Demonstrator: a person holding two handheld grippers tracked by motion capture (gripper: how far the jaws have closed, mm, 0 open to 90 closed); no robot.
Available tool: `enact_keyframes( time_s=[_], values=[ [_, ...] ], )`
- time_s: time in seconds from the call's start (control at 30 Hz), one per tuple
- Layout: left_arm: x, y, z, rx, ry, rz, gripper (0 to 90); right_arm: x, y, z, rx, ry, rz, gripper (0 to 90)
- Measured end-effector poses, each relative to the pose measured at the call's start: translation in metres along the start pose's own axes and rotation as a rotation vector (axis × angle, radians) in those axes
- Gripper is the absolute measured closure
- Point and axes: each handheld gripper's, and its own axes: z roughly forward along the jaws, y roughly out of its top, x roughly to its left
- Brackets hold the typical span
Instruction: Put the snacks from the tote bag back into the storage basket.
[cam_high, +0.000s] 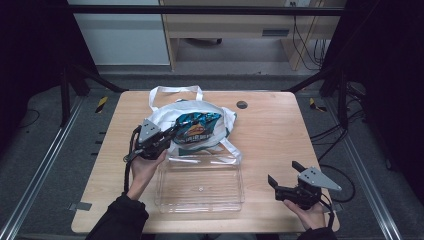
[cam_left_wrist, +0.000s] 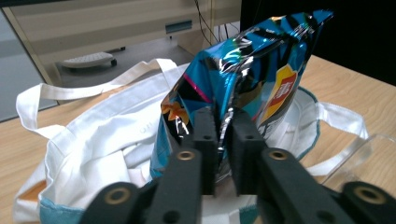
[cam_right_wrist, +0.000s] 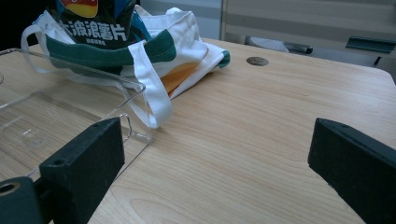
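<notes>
Currently my left tongs (cam_left_wrist: 223, 140) are pinched on the lower edge of the blue crisp bag (cam_left_wrist: 243, 79), which stands half out of the white tote (cam_left_wrist: 93, 140) at the worktop's (cam_high: 270, 130) far middle. Right tongs (cam_high: 285, 178) gape wide and idle near the right front corner. Clear tray (cam_high: 200, 186) sits just in front of the tote. Risk: the grip is on slick foil only (a thin fold), so the bag may slide free or snag the tote's rim and drag it onto the tray.
</notes>
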Motion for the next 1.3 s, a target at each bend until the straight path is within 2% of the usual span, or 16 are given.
enact_keyframes(
  time_s=[0.13, 0.27, 0.37, 0.47, 0.53, 0.57, 0.63, 0.7, 0.73, 0.77, 0.8, 1.03, 1.13, 1.3],
  values=[
    [0.003, 0.003, 0.004, -0.010, 0.008, -0.016, 70.5, -0.001, 0.000, 0.001, 0.004, 0.001, 0.000, 3.9],
    [0.006, 0.005, 0.013, -0.005, -0.005, -0.028, 62.5, -0.001, 0.000, 0.001, 0.004, 0.000, 0.000, 3.9],
    [0.008, 0.005, 0.017, -0.005, 0.007, -0.026, 52.9, -0.001, -0.001, 0.001, 0.007, -0.001, 0.002, 3.9],
    [0.012, 0.005, 0.019, -0.017, 0.005, -0.044, 51.5, -0.001, -0.001, 0.002, 0.009, 0.001, 0.003, 3.9],
    [0.014, 0.005, 0.020, -0.017, -0.011, -0.062, 55.5, -0.001, -0.001, 0.002, 0.009, 0.001, 0.003, 3.9],
    [0.015, 0.006, 0.021, -0.014, -0.012, -0.062, 63.0, -0.001, -0.001, 0.003, 0.008, 0.001, 0.002, 3.9],
    [0.015, 0.006, 0.022, -0.012, -0.009, -0.071, 72.1, -0.001, -0.001, 0.003, 0.008, 0.000, 0.003, 3.9],
    [0.016, 0.006, 0.023, -0.001, -0.016, -0.087, 79.7, -0.001, -0.001, 0.002, 0.009, -0.001, 0.006, 3.9],
    [0.017, 0.005, 0.024, 0.005, -0.017, -0.090, 79.7, -0.001, -0.001, 0.002, 0.009, -0.001, 0.006, 3.9],
    [0.016, 0.005, 0.024, 0.010, -0.014, -0.089, 85.6, -0.001, -0.001, 0.002, 0.007, 0.000, 0.003, 3.9],
    [0.016, 0.005, 0.023, 0.013, -0.014, -0.087, 87.4, -0.001, -0.001, 0.002, 0.009, 0.000, 0.004, 3.9],
    [0.013, 0.004, 0.019, -0.002, -0.041, -0.086, 89.5, -0.001, 0.000, 0.002, 0.009, 0.002, 0.001, 4.0],
    [0.011, 0.006, 0.015, -0.023, -0.059, -0.096, 89.9, 0.000, 0.000, 0.002, 0.010, 0.002, -0.001, 4.1],
    [0.008, 0.010, 0.007, -0.065, -0.063, -0.083, 90.0, 0.000, -0.001, 0.002, 0.010, 0.001, -0.001, 4.1]
  ],
)
